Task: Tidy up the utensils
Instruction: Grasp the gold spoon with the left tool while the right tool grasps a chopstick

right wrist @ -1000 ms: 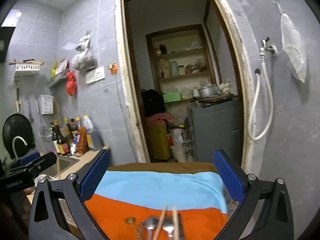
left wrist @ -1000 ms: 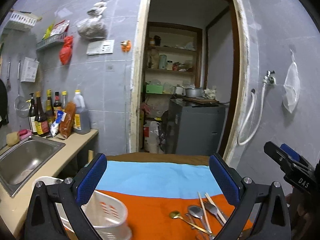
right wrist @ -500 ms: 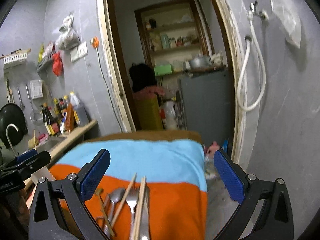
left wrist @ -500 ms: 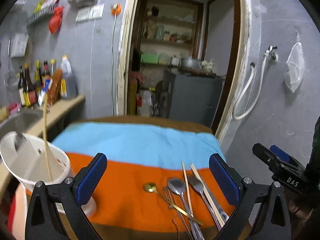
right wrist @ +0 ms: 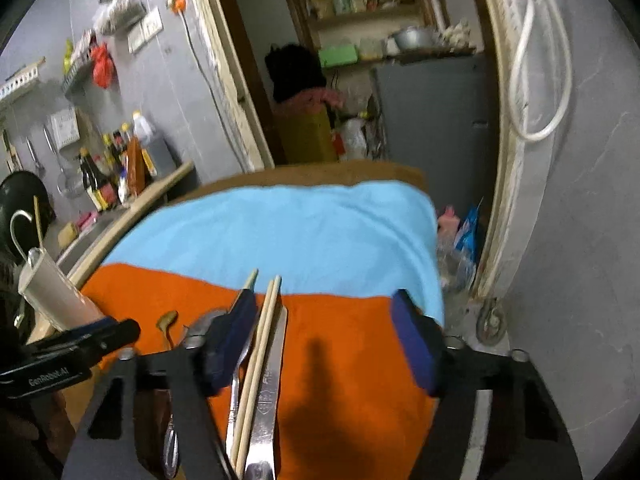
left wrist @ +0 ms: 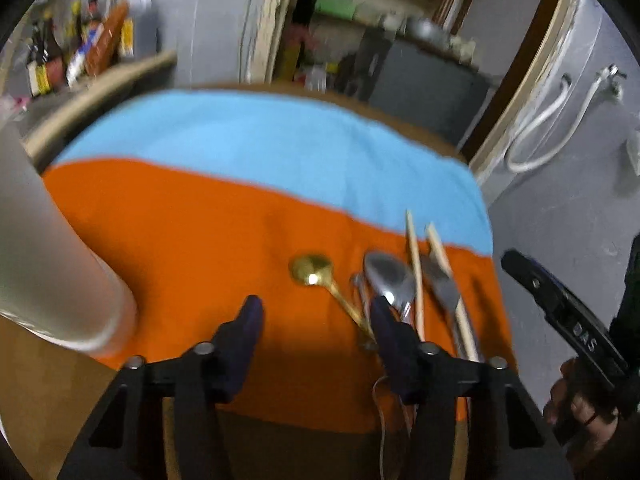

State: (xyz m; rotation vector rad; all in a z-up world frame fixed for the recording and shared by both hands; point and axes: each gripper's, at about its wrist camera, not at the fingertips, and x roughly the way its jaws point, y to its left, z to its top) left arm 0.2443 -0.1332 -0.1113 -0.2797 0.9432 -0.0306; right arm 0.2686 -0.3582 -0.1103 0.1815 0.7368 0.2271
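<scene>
- The utensils lie in 1 cluster on the orange cloth, on the side near the doorway: a gold spoon, a steel spoon, 2 wooden chopsticks, a fork and a flat steel knife.
- The white holder stands at the opposite end of the cloth, well apart from the cluster. It is judged to be the destination.
- Left gripper: jaws are closing, about half spread, with only bare cloth and the gold spoon's handle end between them. Nothing is pinched.
- Right gripper: jaws are closing, about half spread. The chopsticks and knife lie in the gap near its left finger; no pad presses on them.
- Step in hand, as judged: approach and select 1 utensil per gripper.
- Procedure: centre the gap across 1 handle only. The pieces overlap, so a wide bite risks lifting 2 at once.
- Procedure: take the gold spoon by its handle with the left gripper; it lies clearest of the rest.
- Procedure: bring the pads down to cloth level before closing; thin handles slip from a high pinch.
- Hidden: handle ends pass under both gripper frames.
- Unclear: the left view is motion-blurred, and a thin wire-like item beside the steel spoon cannot be identified.
- Cut off: the holder's rim and contents in the left view.
</scene>
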